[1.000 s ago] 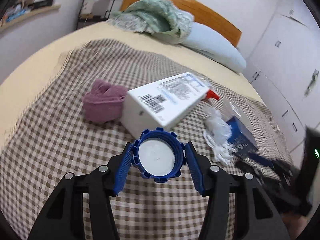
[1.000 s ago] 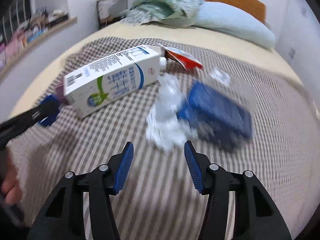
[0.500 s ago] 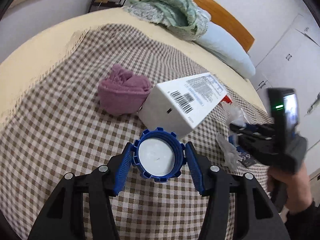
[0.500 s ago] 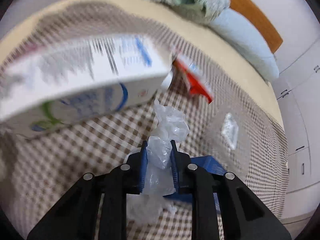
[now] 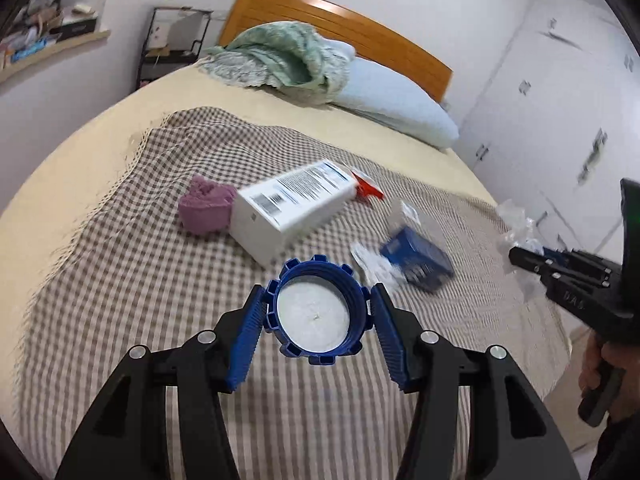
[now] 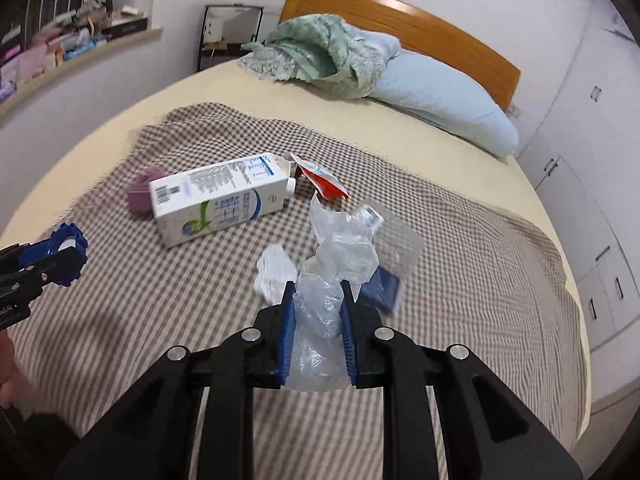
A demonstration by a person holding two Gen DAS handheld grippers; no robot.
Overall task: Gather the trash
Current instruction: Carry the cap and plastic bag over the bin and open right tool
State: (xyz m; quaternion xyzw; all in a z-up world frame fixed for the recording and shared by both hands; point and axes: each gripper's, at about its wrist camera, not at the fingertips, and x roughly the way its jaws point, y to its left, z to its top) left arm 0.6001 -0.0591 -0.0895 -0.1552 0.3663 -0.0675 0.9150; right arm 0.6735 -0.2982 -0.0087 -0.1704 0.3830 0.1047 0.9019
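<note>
On the bed (image 5: 80,160), seen from my left wrist, a brown checked blanket (image 5: 132,264) covers the cream sheet, with a wooden headboard (image 5: 340,12), a pale blue pillow (image 5: 396,100) and a green throw (image 5: 280,56) at the far end and white cupboards (image 5: 560,92) on the right. My left gripper (image 5: 318,316) is closed on a blue bottle cap (image 5: 318,312), its white inside facing the camera, held above the blanket. Beyond it lie a white carton (image 5: 292,208), a purple cloth (image 5: 206,210) touching the carton's end, a red wrapper (image 5: 366,188) and a blurred blue packet (image 5: 418,264). At the right edge my right gripper (image 5: 520,256) is raised, clear plastic in it. From my right wrist, the same bed and a cluttered wall shelf (image 6: 60,52) show. My right gripper (image 6: 318,308) pinches a crumpled clear plastic bag (image 6: 320,312) narrowly, lifted above the blanket (image 6: 480,280), with white tissue (image 6: 274,270) and the blue packet (image 6: 384,288) just behind it and the carton (image 6: 220,200) farther back.
</note>
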